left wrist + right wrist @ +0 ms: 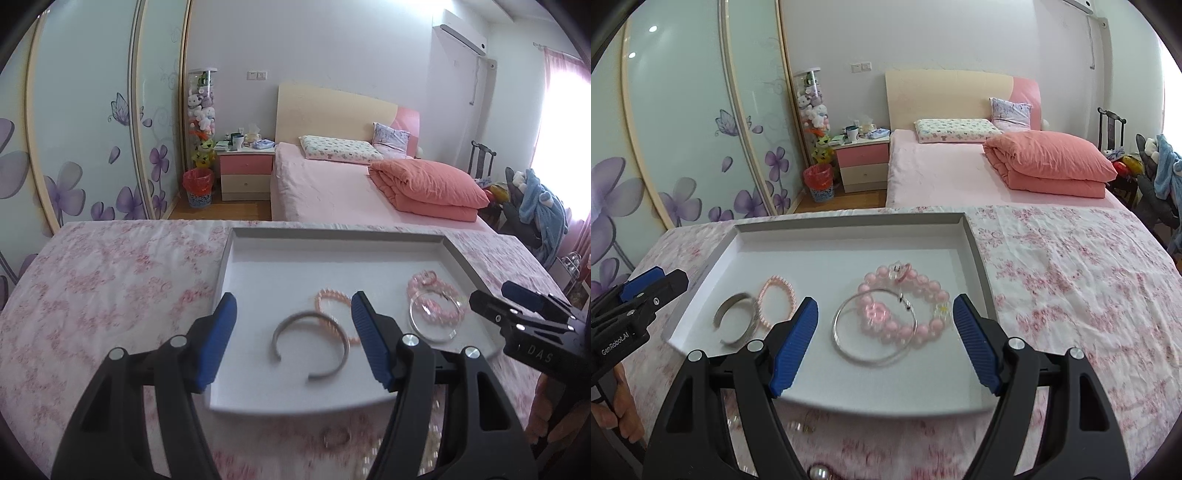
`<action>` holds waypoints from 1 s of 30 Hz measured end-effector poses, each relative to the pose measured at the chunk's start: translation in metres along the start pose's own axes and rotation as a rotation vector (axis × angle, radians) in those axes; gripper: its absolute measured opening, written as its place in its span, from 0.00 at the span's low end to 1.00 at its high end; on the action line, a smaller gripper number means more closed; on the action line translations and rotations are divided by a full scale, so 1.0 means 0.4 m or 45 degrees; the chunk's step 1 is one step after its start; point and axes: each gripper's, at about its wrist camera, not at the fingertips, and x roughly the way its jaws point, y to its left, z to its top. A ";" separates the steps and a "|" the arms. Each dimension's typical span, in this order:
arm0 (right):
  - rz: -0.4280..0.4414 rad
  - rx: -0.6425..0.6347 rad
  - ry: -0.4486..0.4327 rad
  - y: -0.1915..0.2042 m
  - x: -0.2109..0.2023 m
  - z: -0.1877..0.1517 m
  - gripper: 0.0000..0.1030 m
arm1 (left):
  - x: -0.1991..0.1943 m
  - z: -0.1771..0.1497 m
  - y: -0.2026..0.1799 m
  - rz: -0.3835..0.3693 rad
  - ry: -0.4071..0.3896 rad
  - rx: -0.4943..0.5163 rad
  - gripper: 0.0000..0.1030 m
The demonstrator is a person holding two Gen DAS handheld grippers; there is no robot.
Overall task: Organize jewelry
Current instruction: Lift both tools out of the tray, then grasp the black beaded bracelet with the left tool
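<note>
Both grippers hang above the near edge of a shallow white tray (pixel 975 258) that sits on a table under a pink floral cloth (pixel 1071 280), and neither one carries anything. The left gripper (pixel 293 314) has its blue-padded jaws spread wide, framing a silver open cuff bangle (pixel 310 341) that lies flat on the tray floor; a small string of peach beads (pixel 332 299) touches the cuff at about its 1 o'clock side. The right gripper (pixel 886 314) is likewise spread, with nothing pinched, and looks down on a thin silver hoop bangle (pixel 875 332) that overlaps a chunky pink bead bracelet (pixel 912 295) lying toward the hoop's 1 o'clock; a clear charm sits at that bracelet's 12 o'clock. So four pieces already rest inside the tray, in two touching pairs. More jewelry seems to wait outside it: at the 6 o'clock edge of both views, on the cloth in front of the tray, a blurred ring-like piece (pixel 336 437) and some pearls (pixel 818 472) show between the gripper arms. My reading is that the work is between placements, with loose pieces on the cloth not yet brought in. The next move probably calls for dropping one gripper toward 6 o'clock, closing gently on a small item lying flat on soft cloth, and setting it in the bare far half of the tray, toward 12 o'clock, without nudging the pairs.
</note>
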 end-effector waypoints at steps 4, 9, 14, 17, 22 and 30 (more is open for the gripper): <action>0.011 -0.020 0.015 0.004 -0.040 -0.034 0.73 | -0.050 -0.044 0.001 -0.038 0.023 0.002 0.61; 0.025 -0.038 0.047 0.012 -0.082 -0.088 0.73 | -0.102 -0.103 -0.013 -0.101 0.068 0.017 0.61; 0.041 -0.048 0.098 0.016 -0.117 -0.151 0.73 | -0.154 -0.173 -0.035 -0.201 0.127 0.018 0.61; 0.049 -0.036 0.117 0.013 -0.142 -0.185 0.73 | -0.173 -0.213 -0.053 -0.264 0.179 0.015 0.58; 0.053 -0.031 0.147 0.010 -0.168 -0.234 0.73 | -0.183 -0.269 -0.081 -0.339 0.267 0.022 0.49; 0.051 -0.026 0.181 0.009 -0.185 -0.279 0.73 | -0.174 -0.321 -0.109 -0.369 0.374 0.042 0.36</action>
